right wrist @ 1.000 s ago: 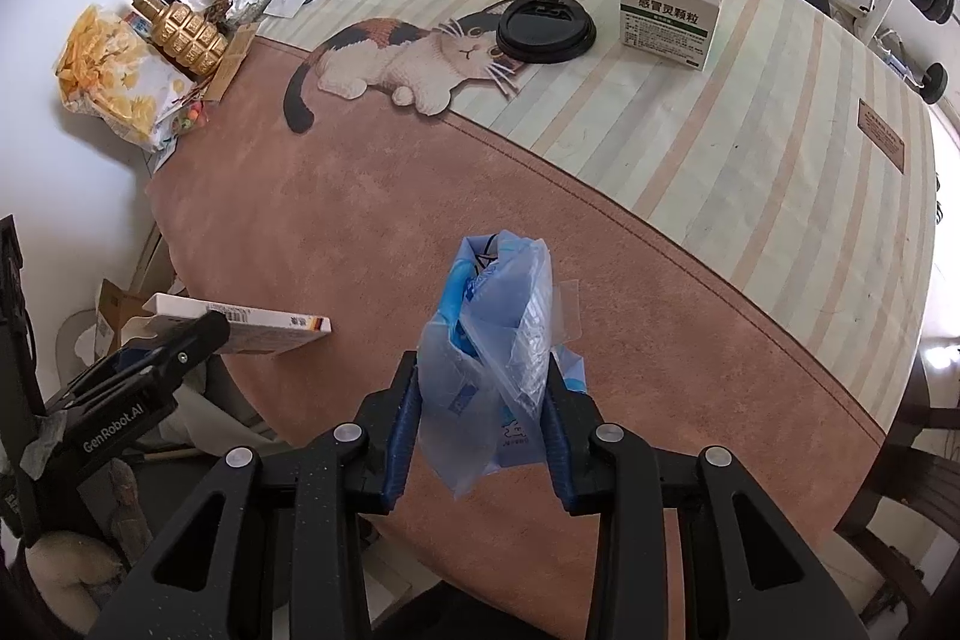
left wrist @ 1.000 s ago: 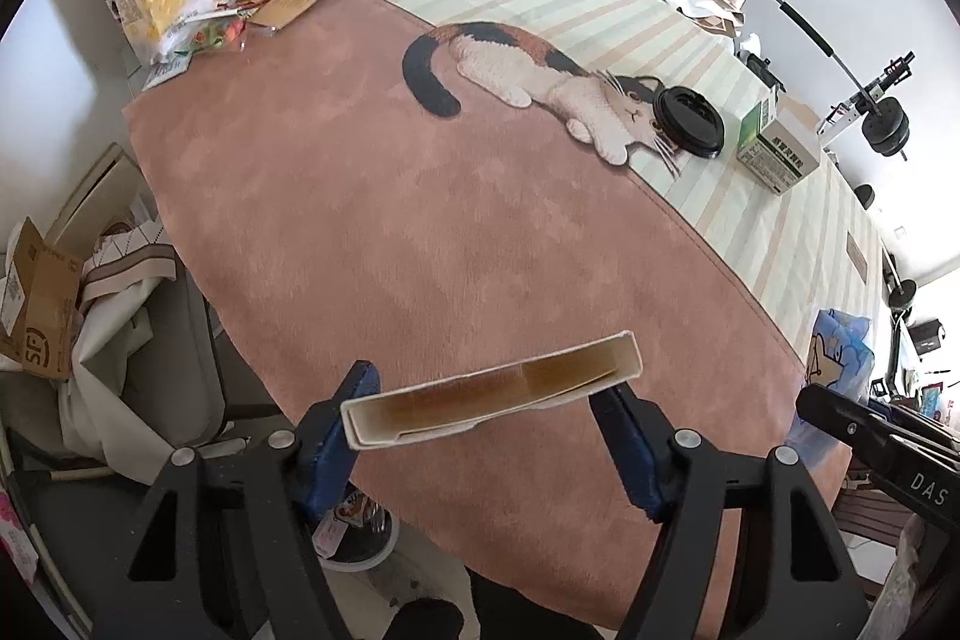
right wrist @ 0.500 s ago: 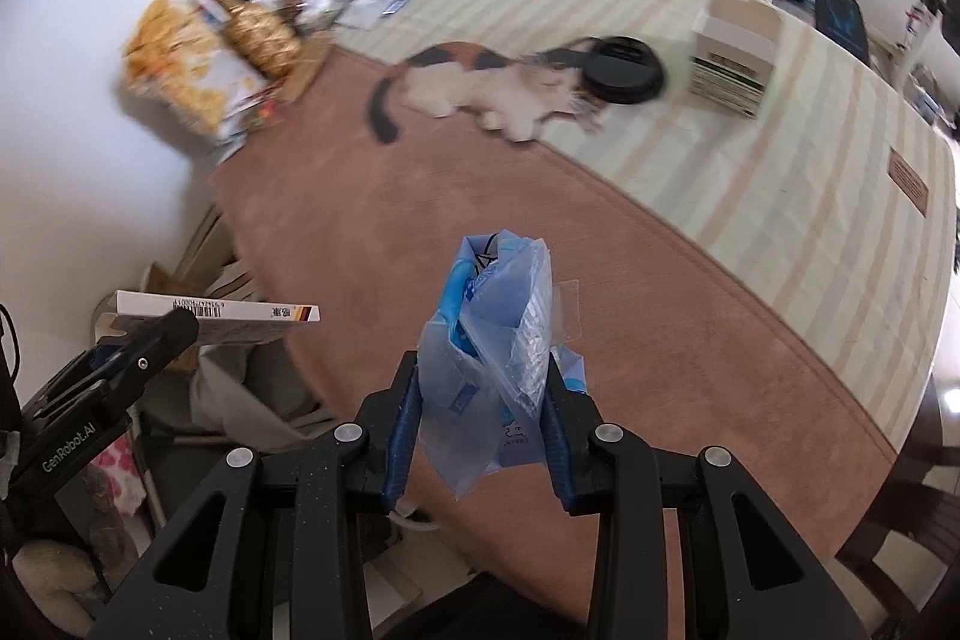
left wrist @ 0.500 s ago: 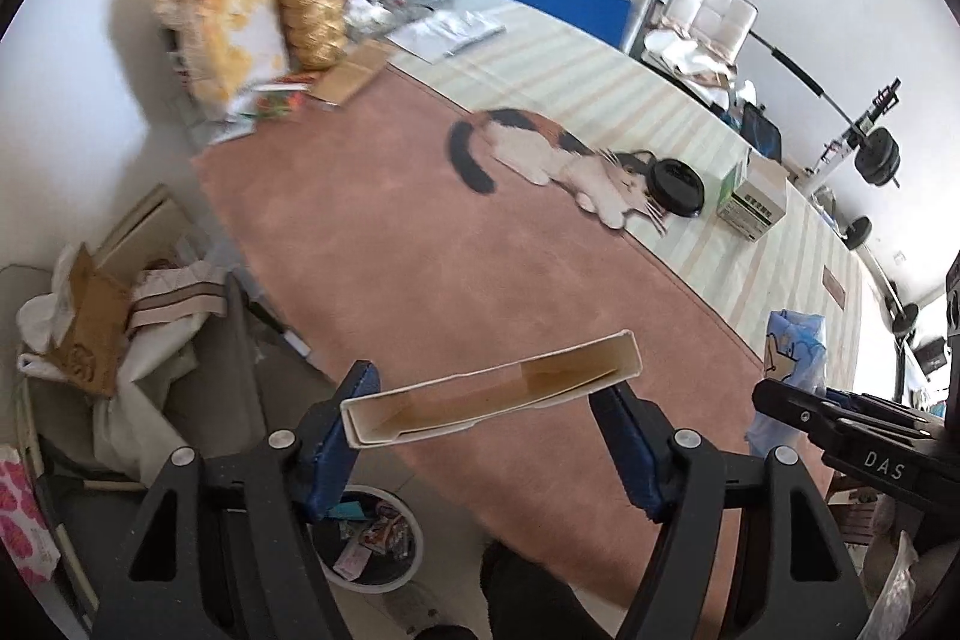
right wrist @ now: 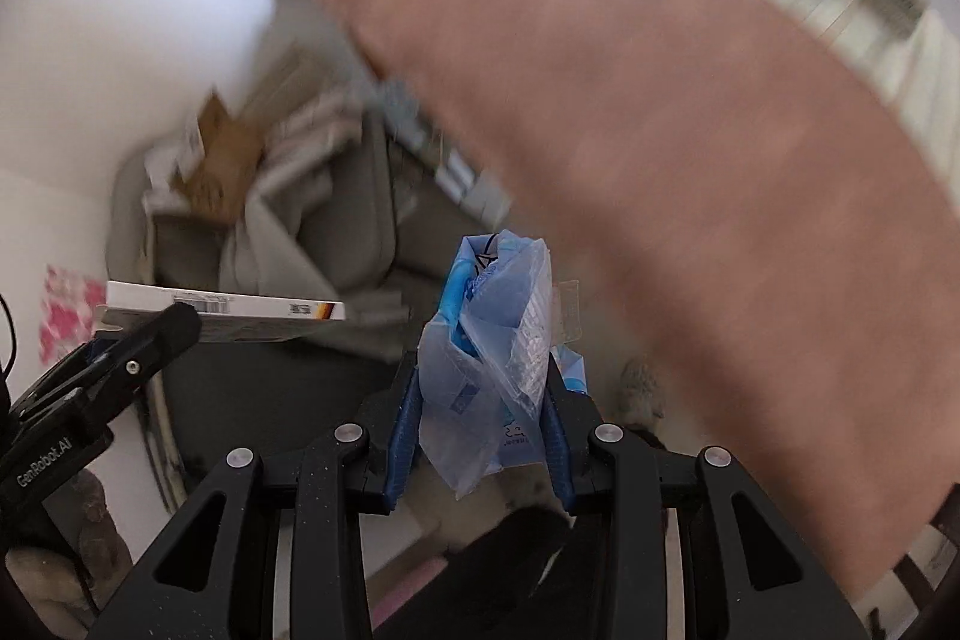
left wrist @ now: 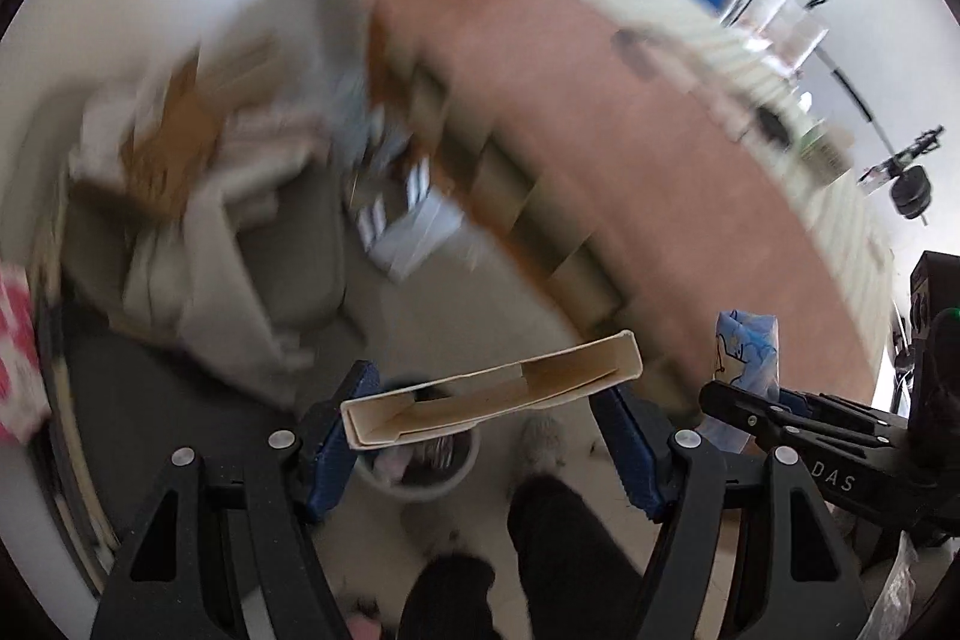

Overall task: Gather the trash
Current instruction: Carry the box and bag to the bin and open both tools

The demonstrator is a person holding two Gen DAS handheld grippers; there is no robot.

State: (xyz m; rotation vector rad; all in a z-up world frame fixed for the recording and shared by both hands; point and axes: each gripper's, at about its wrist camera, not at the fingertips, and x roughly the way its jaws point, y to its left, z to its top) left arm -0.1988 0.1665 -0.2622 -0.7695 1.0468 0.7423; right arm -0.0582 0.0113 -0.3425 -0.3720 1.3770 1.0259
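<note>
Flattened carton (left wrist: 492,394) crosswise in left tool (left wrist: 480,418), open end seemingly toward camera

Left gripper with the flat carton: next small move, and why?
Probably open the left gripper to drop the flattened carton: it appears to hang right over the round trash bin on the floor, though blur leaves the alignment uncertain.

Down on the floor beneath the box (left wrist: 491,396), just off the table (left wrist: 630,148) edge: a bin (left wrist: 420,478). Right of the box, a plastic bag (left wrist: 744,358). Far left, piled cardboard (left wrist: 174,148).
</note>
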